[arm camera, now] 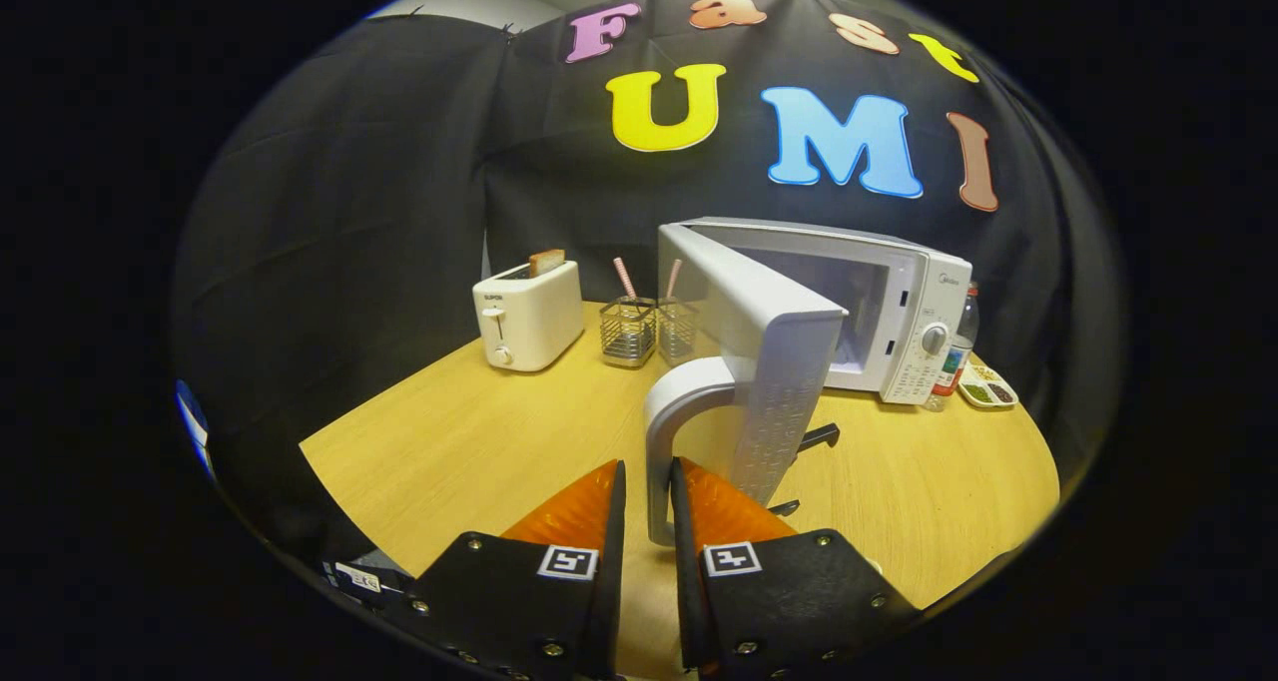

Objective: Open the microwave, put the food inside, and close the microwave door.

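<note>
Between my fingers (611,506) sits the microwave door (769,361) handle (664,431), squeezed tight; door open, next I fetch food.

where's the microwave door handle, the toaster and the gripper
microwave door handle (661,431): gripper view, on its vertical bar.
toaster (529,317): gripper view, on its front face.
gripper (647,496): gripper view, midway between fingertips, clamped on the handle.

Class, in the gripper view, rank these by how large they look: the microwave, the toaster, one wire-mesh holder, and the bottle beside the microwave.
1. Microwave, door swung open, its handle between the tongs.
2. Toaster.
3 and 4. Wire-mesh holder and bottle: alike, and the bottle is partly hidden, so unranked.
</note>
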Demonstrator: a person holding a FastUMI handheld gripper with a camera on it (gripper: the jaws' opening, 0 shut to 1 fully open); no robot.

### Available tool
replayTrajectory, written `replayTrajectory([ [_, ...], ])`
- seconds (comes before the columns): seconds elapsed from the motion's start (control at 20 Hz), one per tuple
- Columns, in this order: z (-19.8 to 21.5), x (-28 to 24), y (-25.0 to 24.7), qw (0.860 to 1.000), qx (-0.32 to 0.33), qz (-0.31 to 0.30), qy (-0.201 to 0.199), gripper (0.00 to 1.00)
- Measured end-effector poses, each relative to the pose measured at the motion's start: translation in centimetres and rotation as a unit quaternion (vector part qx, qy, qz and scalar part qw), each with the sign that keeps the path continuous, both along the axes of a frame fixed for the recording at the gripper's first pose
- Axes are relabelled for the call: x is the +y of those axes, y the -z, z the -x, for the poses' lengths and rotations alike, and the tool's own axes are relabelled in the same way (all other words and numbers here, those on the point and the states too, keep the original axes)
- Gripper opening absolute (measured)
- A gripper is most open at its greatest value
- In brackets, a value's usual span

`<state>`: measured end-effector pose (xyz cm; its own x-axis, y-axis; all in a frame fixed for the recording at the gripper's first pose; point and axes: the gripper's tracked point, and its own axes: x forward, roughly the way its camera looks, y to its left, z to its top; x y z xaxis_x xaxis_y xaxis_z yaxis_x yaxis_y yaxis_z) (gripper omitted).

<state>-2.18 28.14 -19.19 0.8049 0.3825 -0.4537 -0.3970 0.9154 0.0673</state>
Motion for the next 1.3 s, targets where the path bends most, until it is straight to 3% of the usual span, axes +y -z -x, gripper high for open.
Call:
replayTrajectory([
  [0.3,1.5,3.6,-0.3,0.999,0.004,-0.001,-0.035,0.24],
  [0.6,3.5,6.7,-2.6,0.995,0.002,-0.048,-0.093,0.24],
  [0.9,5.2,4.2,-8.8,0.987,-0.056,-0.081,-0.130,0.29],
  [0.95,5.3,3.3,-9.2,0.986,-0.064,-0.079,-0.129,0.54],
  [1.0,5.1,2.0,-9.6,0.987,-0.072,-0.075,-0.125,0.65],
  [1.05,5.0,0.8,-9.7,0.987,-0.079,-0.070,-0.118,0.82],
  [1.15,4.6,-2.0,-9.3,0.990,-0.085,-0.060,-0.096,0.96],
  [1.3,4.1,-5.7,-7.2,0.994,-0.069,-0.043,-0.067,0.97],
])
